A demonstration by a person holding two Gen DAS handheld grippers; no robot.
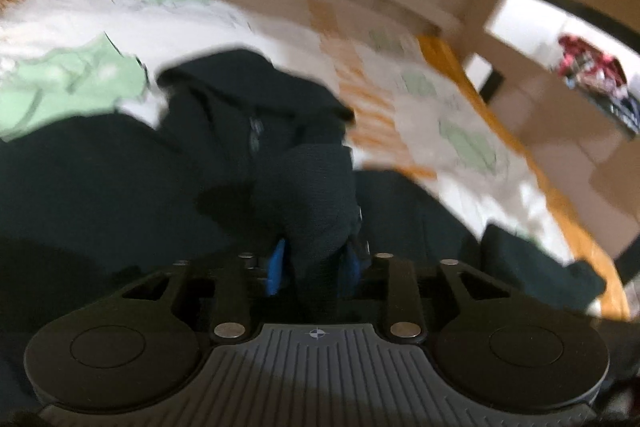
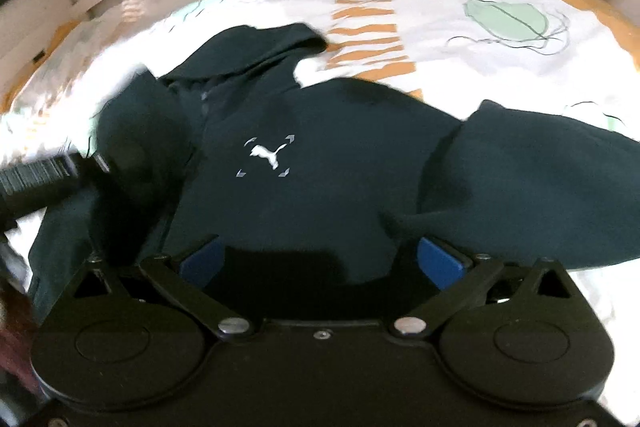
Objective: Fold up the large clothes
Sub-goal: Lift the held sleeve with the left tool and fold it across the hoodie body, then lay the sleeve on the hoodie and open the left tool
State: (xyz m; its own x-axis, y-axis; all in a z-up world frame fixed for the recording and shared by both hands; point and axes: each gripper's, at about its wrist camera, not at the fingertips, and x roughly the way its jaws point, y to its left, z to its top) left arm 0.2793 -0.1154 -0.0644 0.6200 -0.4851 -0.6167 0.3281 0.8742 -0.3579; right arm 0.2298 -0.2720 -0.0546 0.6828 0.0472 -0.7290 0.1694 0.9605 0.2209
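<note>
The dark hoodie (image 2: 304, 163) lies spread on the patterned bedsheet (image 2: 500, 39), hood at 11 o'clock, white logo (image 2: 266, 155) mid-chest. The left gripper (image 1: 316, 259) pinches a bunched fold of it; the right gripper (image 2: 320, 259) hovers above, jaws wide

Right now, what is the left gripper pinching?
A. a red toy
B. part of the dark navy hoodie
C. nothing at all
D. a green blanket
B: in the left wrist view, the left gripper is shut on a bunched piece of the dark navy hoodie, the fabric squeezed between its blue pads.
</note>
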